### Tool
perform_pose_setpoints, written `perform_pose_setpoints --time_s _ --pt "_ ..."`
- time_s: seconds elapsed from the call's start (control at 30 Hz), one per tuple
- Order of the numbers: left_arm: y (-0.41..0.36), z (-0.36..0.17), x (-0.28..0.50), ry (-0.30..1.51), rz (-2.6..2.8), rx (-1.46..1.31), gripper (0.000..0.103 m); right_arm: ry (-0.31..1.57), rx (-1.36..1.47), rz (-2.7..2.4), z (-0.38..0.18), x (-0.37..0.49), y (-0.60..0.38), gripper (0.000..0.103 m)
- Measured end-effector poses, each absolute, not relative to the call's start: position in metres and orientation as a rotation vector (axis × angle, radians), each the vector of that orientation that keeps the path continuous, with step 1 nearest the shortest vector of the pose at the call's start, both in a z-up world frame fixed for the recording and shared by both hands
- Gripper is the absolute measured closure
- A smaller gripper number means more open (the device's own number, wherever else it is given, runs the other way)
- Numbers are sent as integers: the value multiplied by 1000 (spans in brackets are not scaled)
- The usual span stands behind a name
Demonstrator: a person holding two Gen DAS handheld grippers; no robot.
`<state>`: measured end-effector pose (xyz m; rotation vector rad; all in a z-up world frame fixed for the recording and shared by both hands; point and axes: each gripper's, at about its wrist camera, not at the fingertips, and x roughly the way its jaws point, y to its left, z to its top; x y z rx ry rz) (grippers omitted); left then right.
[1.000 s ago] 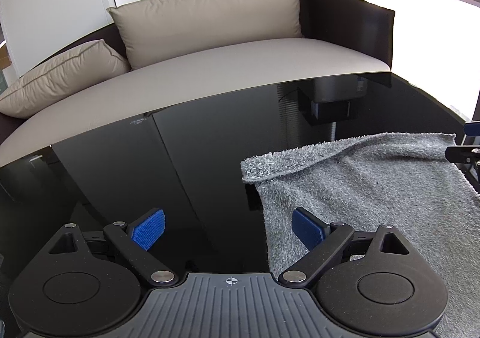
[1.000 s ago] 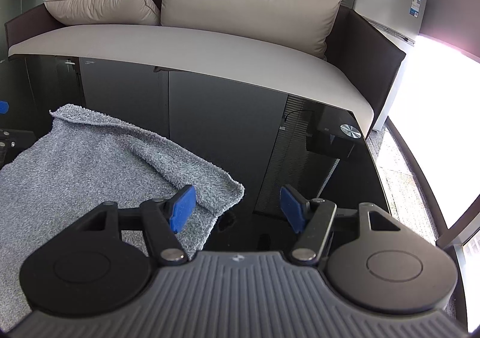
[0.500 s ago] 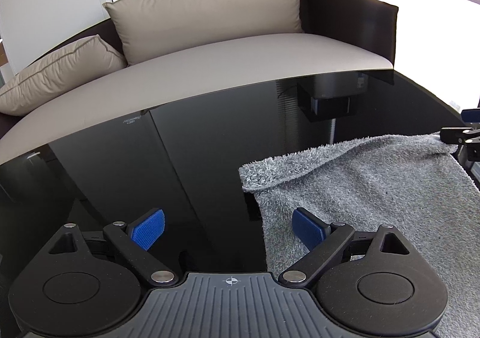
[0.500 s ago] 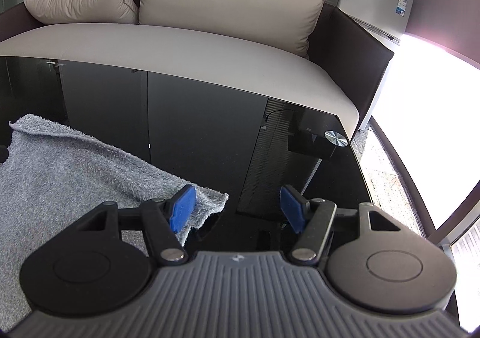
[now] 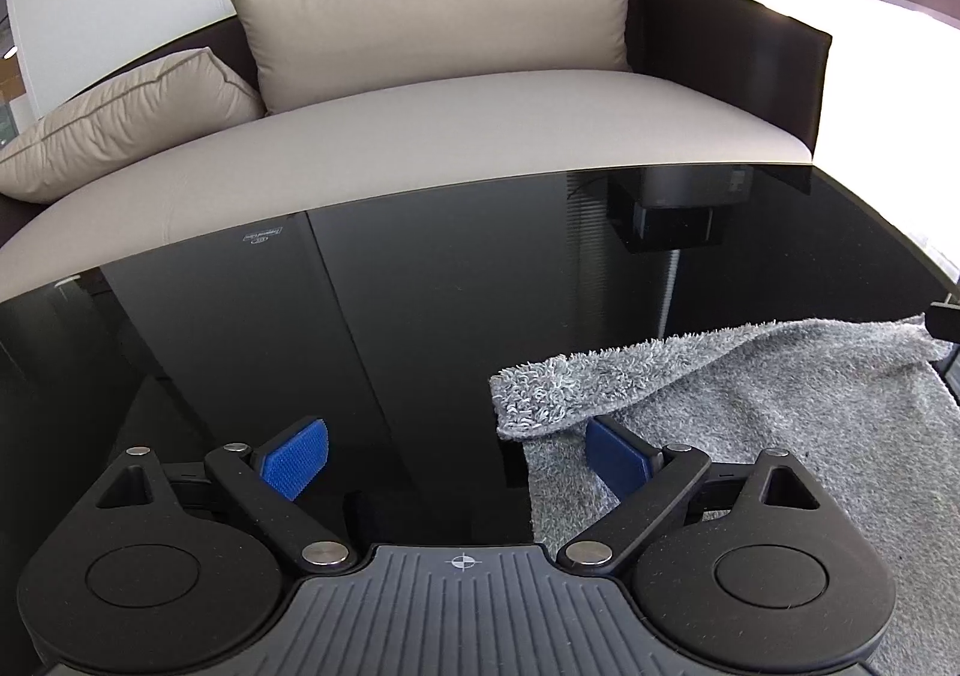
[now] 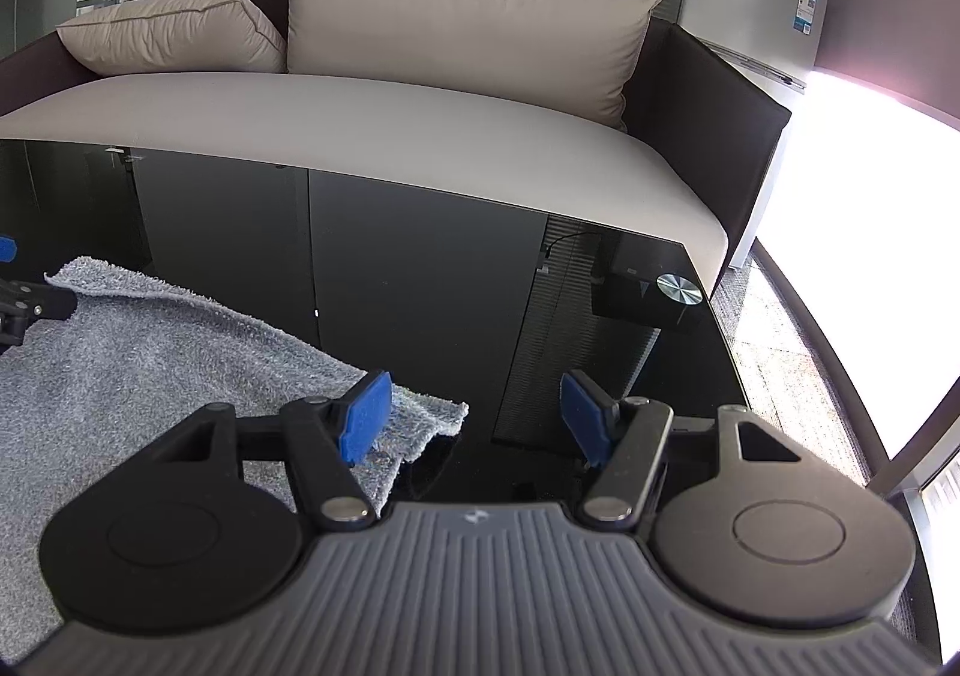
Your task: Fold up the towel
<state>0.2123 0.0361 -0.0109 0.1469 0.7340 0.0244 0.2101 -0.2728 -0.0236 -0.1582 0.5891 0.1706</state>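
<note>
1. We see a grey towel [image 5: 780, 406] lying on the glossy black tabletop [image 5: 420, 304], spread toward the right of the left wrist view and toward the left of the right wrist view.
2. Our left claw [image 5: 457, 460] is released, its jaws standing wide apart. Its right blue pad [image 5: 618, 460] sits over the towel's near-left corner, where the edge curls up in a small flap; the left pad [image 5: 297, 457] is over bare tabletop. Nothing is pinched between them.
3. Our right claw [image 6: 474, 418] is also released, jaws apart. Its left blue pad [image 6: 366, 418] is over the towel's [image 6: 150, 376] right corner; whether it touches the cloth we cannot tell. The right pad [image 6: 585, 418] is over bare glass.
4. Beyond the tabletop stands a beige sofa [image 6: 360, 129] with two cushions [image 6: 468, 33].
5. A silver fridge [image 6: 750, 9] stands to the sofa's right.
</note>
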Motion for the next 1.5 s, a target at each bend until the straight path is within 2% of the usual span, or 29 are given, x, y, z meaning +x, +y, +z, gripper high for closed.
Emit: perform_pose_setpoints --time_s 0.53,1.5 --pt "44 -5 237 718 77 99 12 588 -161 201 -23 205 -271 38" --pt "27 -15 205 734 20 205 10 644 -221 146 -42 240 -269 36"
